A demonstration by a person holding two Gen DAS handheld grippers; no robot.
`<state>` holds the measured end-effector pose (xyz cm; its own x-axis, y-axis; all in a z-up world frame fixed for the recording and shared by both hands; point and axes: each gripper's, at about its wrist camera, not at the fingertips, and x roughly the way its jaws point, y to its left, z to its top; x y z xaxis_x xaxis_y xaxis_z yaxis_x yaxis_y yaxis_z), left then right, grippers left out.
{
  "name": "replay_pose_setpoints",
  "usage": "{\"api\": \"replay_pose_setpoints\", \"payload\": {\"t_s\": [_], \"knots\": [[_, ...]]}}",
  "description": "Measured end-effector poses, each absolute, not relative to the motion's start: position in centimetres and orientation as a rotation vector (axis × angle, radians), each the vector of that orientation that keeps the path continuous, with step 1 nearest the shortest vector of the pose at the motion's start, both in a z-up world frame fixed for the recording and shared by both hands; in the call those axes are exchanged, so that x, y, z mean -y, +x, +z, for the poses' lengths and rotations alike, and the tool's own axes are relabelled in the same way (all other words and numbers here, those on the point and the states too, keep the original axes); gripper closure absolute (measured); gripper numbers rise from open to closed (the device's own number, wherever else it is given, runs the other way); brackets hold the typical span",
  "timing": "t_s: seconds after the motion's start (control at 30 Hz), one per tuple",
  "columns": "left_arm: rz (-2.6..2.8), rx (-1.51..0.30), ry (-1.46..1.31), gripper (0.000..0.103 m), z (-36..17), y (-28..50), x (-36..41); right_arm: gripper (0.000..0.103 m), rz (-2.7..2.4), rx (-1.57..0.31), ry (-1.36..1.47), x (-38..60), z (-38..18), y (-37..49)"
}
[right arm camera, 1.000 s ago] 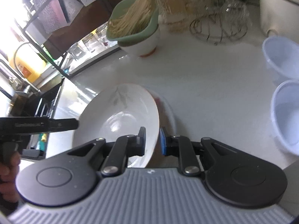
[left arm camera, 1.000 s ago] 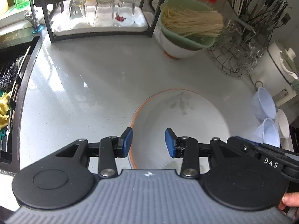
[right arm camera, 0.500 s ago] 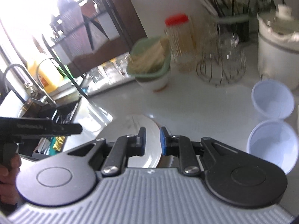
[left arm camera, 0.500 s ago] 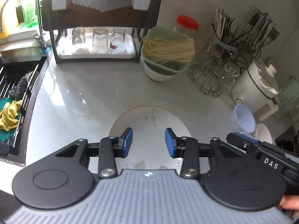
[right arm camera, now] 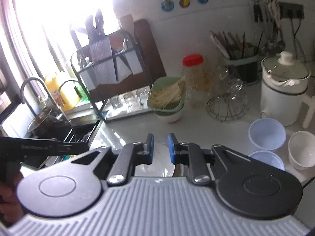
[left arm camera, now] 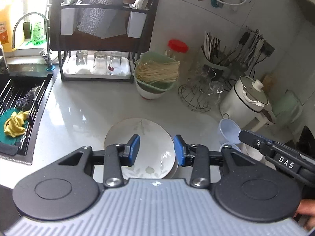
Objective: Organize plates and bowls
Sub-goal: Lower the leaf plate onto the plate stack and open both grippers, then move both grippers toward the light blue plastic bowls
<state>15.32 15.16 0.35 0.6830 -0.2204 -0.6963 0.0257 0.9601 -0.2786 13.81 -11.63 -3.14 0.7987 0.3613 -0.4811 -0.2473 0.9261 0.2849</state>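
The left gripper (left arm camera: 156, 149) hangs above the counter (left arm camera: 82, 106) with its blue pads spread partway and nothing between them; the flowered plate (left arm camera: 145, 137) lies flat directly below and just ahead of it, seen through the gap. The right gripper (right arm camera: 159, 148) has its pads drawn close together, a narrow slit between them, and pinches nothing; the same plate (right arm camera: 157, 167) shows only as a sliver under its fingers, so it sits low and close in front of that hand too. From these views both hands look about equally near the plate, the left one more squarely over it, and a dark edge under the plate's right rim hints that it rests on another dish, though I cannot tell for sure. To the right of the plate, closer to the right gripper, stand two pale blue plastic bowls (right arm camera: 266, 135) and a small white bowl (right arm camera: 302, 149), near one another at the counter's edge. Further back are a green basket of noodles (left arm camera: 155, 76) set in a white bowl, a wire rack of glasses (left arm camera: 198, 96), a white pot (left arm camera: 246, 100), and a dark dish rack (left arm camera: 98, 45) beside the sink (left arm camera: 17, 106). The counter is pale, glossy and open around the plate.
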Motion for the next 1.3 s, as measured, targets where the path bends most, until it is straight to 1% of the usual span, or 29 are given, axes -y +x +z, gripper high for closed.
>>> {"api": "replay_pose_setpoints", "payload": {"t_s": [0.1, 0.3, 0.83, 1.1, 1.3], "knots": [[-0.153, -0.799, -0.26, 0.059, 0.7, 14.3, -15.7, 0.084, 0.326, -0.526, 0.209, 11.1, -2.8, 12.5], [-0.181, -0.784, -0.245, 0.059, 0.9, 13.1, -16.7, 0.084, 0.308, -0.557, 0.148, 9.3, -3.2, 11.1], [-0.282, -0.796, -0.257, 0.059, -0.3, 14.7, -20.4, 0.084, 0.205, -0.596, 0.148, 5.1, -3.2, 11.1], [-0.359, -0.803, -0.228, 0.059, -0.9, 16.0, -19.1, 0.084, 0.123, -0.603, 0.164, 5.7, -3.5, 11.2], [-0.385, -0.827, -0.246, 0.059, -2.2, 17.2, -16.2, 0.084, 0.06, -0.626, 0.177, 8.9, -4.3, 10.9]]}}
